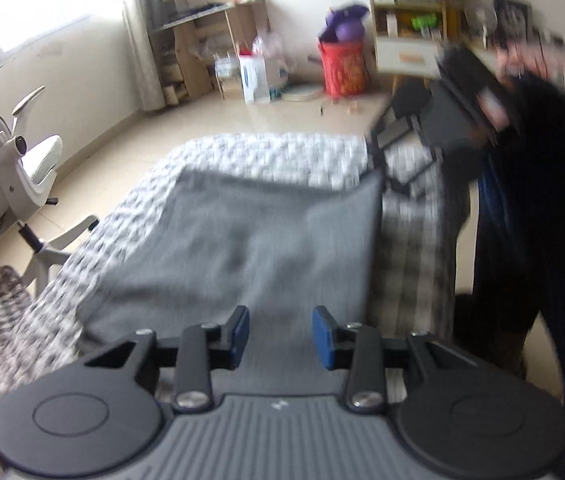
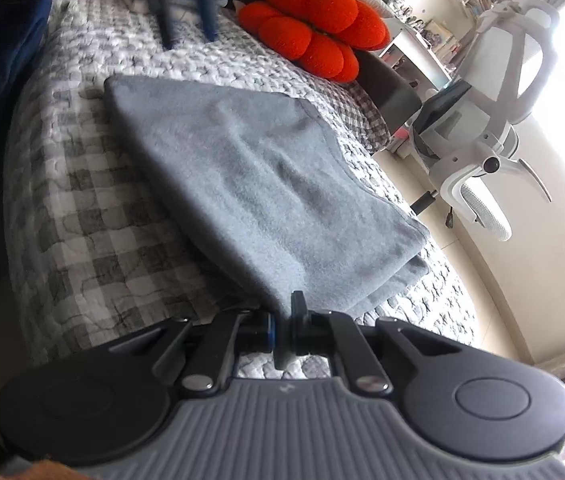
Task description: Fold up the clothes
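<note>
The soft grey fleece garment [image 2: 258, 184], already folded into a thick rectangle, is lying on the grey-and-white checked quilted bedspread [image 2: 82, 208] of the bed, directly ahead of both tools.

The right tool [image 2: 282, 330] is sitting with its jaws pinched nearly together on the near corner of the folded cloth, which is running in between the pads, so it is holding that corner. The left tool [image 1: 280, 336] is standing partly open with a clear gap between its blue pads [image 1: 324, 338]; nothing is lying between them, and the grey cloth is spreading out just beyond and below its tips.

The fold is looking close to done on this piece, with one tool gripping and the other free. From here the main risk is coming from the single held corner: if the right tool is pulling up or away while the far side is lying loose, the stacked layers could be sliding apart and the neat edges skewing. The fleece is looking thick and slippery enough that only the top layer may be caught, so a lift could be peeling the fold open. A round orange segmented plush cushion [image 2: 314, 36] is resting beyond the far end of the cloth, and dragging the garment that way could be bunching it against it.
</note>
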